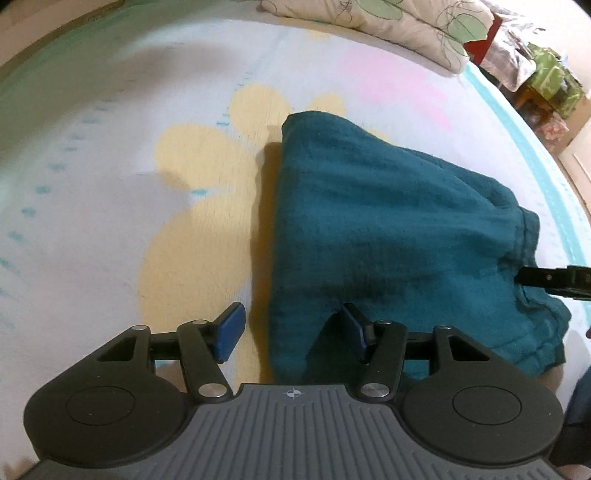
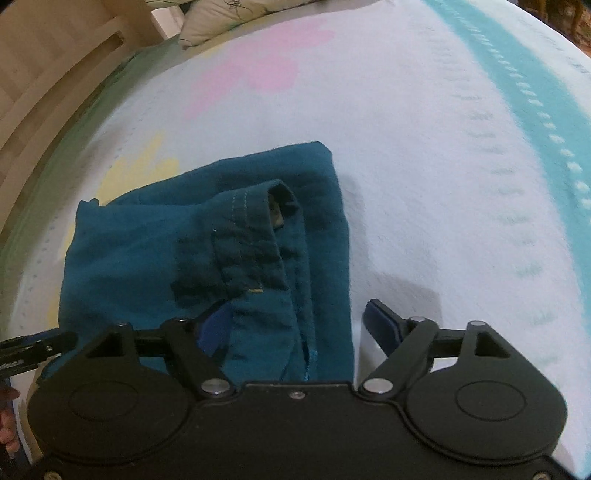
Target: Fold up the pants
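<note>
A: Report position of the pants [image 1: 388,236]

B: The teal pants lie folded into a compact bundle on the bed sheet [image 1: 110,184], a pale sheet printed with yellow and pink shapes and a turquoise border. In the right wrist view the elastic waistband [image 2: 255,236] sits on top of the bundle, gathered and stitched

A: Status of the left gripper [image 1: 291,332]?

B: Jaws spread wide, holding nothing. Its left blue pad is over bare sheet; its right blue pad is over the near edge of the pants. The fold's left edge runs between the two pads

A: Status of the right gripper [image 2: 297,325]?

B: Jaws likewise spread apart. The left pad is partly hidden against the waistband cloth; the right pad stands over bare sheet, just beside the bundle's right edge. No cloth is pinched between them. Whether the left pad touches the fabric cannot be told

A: Other items in view?

B: A pillow [image 1: 388,22] with a green leaf print lies at the far edge of the bed. A wooden headboard [image 2: 55,66] shows at the upper left in the right wrist view
</note>
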`<action>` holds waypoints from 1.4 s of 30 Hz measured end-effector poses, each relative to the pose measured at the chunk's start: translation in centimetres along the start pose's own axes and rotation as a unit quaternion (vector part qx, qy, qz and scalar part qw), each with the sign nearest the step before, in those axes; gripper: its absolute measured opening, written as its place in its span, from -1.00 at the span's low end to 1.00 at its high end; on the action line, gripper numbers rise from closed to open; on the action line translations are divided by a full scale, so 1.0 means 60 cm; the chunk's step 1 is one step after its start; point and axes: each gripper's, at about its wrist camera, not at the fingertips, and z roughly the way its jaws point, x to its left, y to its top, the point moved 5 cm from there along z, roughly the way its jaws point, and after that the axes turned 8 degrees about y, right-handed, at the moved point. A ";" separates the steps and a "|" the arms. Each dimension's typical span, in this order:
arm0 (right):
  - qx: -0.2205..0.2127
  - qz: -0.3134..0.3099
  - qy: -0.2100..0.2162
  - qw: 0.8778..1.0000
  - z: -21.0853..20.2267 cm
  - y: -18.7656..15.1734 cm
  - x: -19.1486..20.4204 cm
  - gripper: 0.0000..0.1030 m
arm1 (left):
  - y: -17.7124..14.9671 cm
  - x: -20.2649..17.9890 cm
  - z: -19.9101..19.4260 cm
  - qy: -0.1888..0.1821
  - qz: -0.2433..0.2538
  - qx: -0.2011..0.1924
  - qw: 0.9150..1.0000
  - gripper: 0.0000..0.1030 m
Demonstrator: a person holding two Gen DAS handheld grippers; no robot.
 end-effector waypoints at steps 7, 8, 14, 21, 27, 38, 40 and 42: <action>-0.007 -0.031 0.038 0.999 0.022 0.015 0.012 0.61 | 0.044 -0.030 0.033 -0.043 0.007 0.000 0.999 0.10; -0.010 -0.036 0.045 0.998 0.026 0.019 0.013 0.61 | 0.049 -0.036 0.038 -0.043 0.012 -0.001 0.999 0.12; -0.013 -0.043 0.068 0.997 0.027 0.034 0.006 -0.06 | 0.066 -0.077 0.054 -0.043 0.039 -0.007 0.998 0.22; -0.035 -0.099 0.060 0.993 -0.019 0.043 0.065 -0.54 | 0.062 -0.084 -0.005 0.028 0.045 -0.065 0.996 -0.82; -0.064 -0.147 0.095 0.982 -0.055 0.093 0.161 -0.55 | 0.093 -0.075 -0.082 0.037 0.058 -0.124 0.990 -0.82; -0.024 -0.122 0.040 0.991 0.124 0.183 0.198 -0.23 | 0.158 0.077 0.014 0.084 -0.029 -0.060 0.994 -0.65; -0.011 -0.112 -0.013 0.994 0.144 0.185 0.179 -0.18 | 0.140 0.100 0.033 0.119 -0.048 -0.035 0.991 -0.68; -0.030 -0.112 -0.016 0.993 0.129 0.180 0.172 -0.18 | 0.122 0.112 0.023 0.136 -0.059 -0.044 0.988 -0.67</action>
